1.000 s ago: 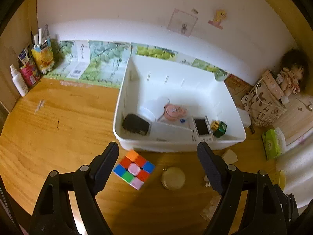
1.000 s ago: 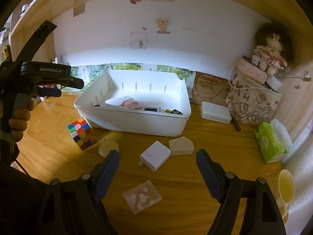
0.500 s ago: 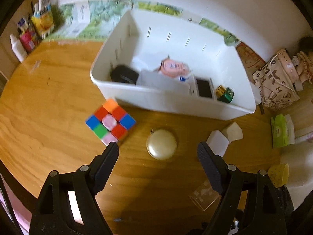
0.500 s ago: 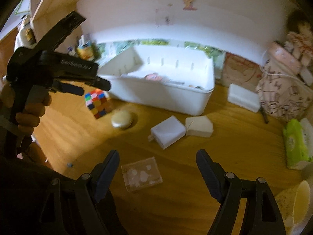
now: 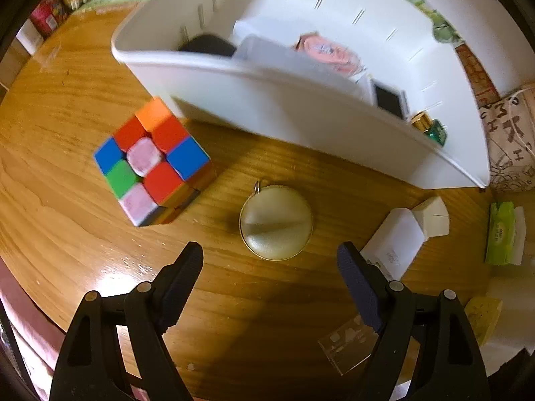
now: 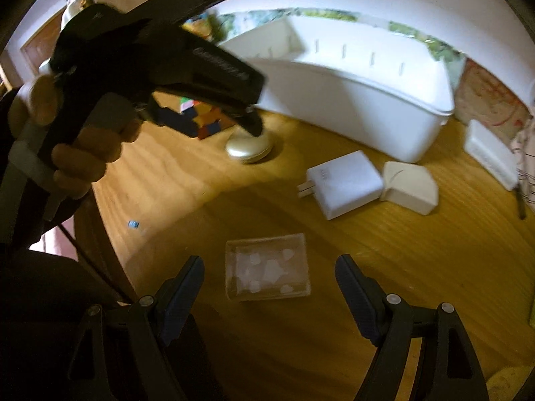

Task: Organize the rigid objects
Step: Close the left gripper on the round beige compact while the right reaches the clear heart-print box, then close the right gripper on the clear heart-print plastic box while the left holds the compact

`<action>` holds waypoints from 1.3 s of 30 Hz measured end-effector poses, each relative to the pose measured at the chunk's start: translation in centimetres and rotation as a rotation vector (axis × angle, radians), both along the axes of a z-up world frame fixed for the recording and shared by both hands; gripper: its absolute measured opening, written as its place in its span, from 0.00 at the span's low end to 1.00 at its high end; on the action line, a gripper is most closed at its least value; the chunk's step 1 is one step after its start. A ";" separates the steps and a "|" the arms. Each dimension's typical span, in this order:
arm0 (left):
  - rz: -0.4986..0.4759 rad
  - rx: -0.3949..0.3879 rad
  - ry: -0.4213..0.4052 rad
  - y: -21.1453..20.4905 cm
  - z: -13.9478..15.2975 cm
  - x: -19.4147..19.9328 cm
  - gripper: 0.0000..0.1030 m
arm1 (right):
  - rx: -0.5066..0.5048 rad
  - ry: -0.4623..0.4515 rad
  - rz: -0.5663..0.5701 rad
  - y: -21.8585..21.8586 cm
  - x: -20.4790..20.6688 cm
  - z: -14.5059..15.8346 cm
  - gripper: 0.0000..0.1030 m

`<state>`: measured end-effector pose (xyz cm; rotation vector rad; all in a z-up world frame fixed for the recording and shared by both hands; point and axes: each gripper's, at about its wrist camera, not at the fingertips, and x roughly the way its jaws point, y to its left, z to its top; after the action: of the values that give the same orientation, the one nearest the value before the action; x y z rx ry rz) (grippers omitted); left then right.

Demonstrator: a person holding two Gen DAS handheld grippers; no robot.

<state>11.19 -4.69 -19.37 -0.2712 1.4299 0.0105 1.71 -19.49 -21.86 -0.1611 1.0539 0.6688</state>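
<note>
My left gripper [image 5: 270, 260] is open and hovers just above a round cream case [image 5: 276, 222] on the wooden table; the right wrist view shows its tip over that case [image 6: 249, 148]. A colourful puzzle cube [image 5: 152, 162] lies to the left of the case. My right gripper [image 6: 269, 269] is open, low over a clear plastic box [image 6: 266, 270] that lies between its fingers. A white charger [image 6: 344, 183] and a cream pentagon box [image 6: 409, 192] lie beyond. The white bin [image 5: 301, 100] holds several small items.
A green tissue pack [image 5: 501, 232] and a yellow cup [image 5: 483, 317] sit at the right. A patterned bag [image 5: 508, 133] stands behind the bin's right end. Bottles [image 5: 50, 16] stand at the far left. A white flat box [image 6: 491, 153] lies right of the bin.
Both grippers have moved forward and down. The left one has closed in on the round case, the right one on the clear box. Both stay open.
</note>
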 end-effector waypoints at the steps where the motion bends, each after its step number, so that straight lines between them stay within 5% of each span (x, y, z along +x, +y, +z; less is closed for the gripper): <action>1: 0.005 0.001 0.010 0.0 -0.3 0.1 0.82 | -0.001 0.004 0.013 0.1 0.1 -0.1 0.79; 22: 0.070 0.009 0.065 -1.9 -3.1 3.1 0.81 | -0.057 0.119 0.159 2.2 0.8 -2.4 0.77; 30: 0.080 0.050 0.049 -2.7 -3.3 4.3 0.58 | -0.041 0.127 0.176 1.7 1.2 -2.4 0.66; 39: 0.074 0.038 0.052 -2.1 -2.6 4.2 0.57 | -0.021 0.140 0.205 1.1 1.6 -2.5 0.60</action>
<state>15.43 -6.77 -21.97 -0.2947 1.4694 0.1058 3.30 -18.41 -24.32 -0.2460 1.1893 0.8636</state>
